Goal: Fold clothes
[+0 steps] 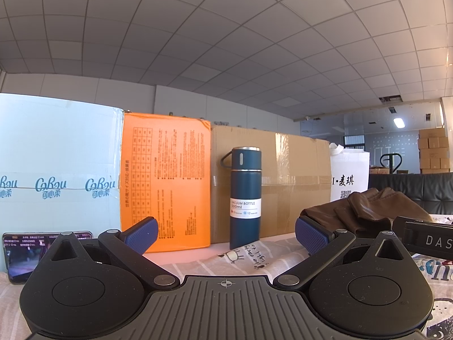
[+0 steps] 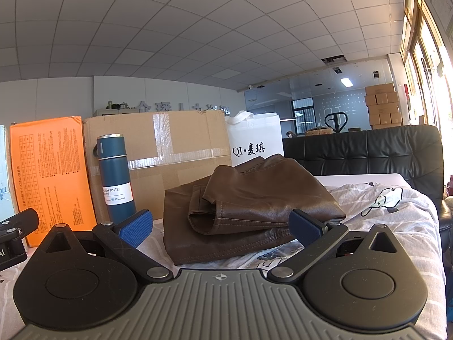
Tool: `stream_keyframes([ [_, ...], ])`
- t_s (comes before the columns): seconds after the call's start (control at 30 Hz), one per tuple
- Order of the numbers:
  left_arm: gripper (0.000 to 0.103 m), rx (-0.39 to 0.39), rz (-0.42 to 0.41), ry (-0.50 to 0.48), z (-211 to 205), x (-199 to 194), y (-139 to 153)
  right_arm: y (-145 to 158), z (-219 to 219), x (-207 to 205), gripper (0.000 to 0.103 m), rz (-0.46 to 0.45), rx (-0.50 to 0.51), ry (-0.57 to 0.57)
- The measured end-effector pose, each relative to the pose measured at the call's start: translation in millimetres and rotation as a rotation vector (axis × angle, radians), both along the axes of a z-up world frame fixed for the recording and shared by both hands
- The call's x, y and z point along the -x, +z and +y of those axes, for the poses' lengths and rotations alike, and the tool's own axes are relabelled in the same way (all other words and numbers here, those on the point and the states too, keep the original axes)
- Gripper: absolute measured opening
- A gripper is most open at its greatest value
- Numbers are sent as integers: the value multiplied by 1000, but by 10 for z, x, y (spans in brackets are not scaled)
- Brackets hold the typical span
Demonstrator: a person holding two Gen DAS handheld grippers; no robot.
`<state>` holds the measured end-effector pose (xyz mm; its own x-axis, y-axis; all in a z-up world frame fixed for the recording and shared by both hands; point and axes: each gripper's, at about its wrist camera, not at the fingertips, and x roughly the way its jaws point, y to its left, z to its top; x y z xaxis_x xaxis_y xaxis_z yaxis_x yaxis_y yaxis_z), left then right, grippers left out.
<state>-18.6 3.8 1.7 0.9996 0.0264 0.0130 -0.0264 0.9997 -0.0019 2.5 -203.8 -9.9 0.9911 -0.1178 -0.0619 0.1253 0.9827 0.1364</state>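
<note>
We hold both the left tongs (image 1: 226,233) and the right tongs (image 2: 220,228) spread wide and empty, the folded brown leather garment (image 2: 249,209) lying just ahead of the right pair on the sheet-covered table (image 2: 396,226).

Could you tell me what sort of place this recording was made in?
Probably an office used partly for storage: a grid tile ceiling, stacked cartons beside a pallet jack, and a black sofa behind the cloth-covered table.

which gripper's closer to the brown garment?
Right. The right gripper faces the brown garment head-on, jaws open just short of it. The left gripper faces the bottle; the garment lies off to its right.
</note>
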Motion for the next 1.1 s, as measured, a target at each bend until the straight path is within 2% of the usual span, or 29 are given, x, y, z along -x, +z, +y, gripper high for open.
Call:
stream_keyframes([
  [1.1,103,1,-5,-2,-3,22,7,-4,-5,-3,103,9,-1,-1],
])
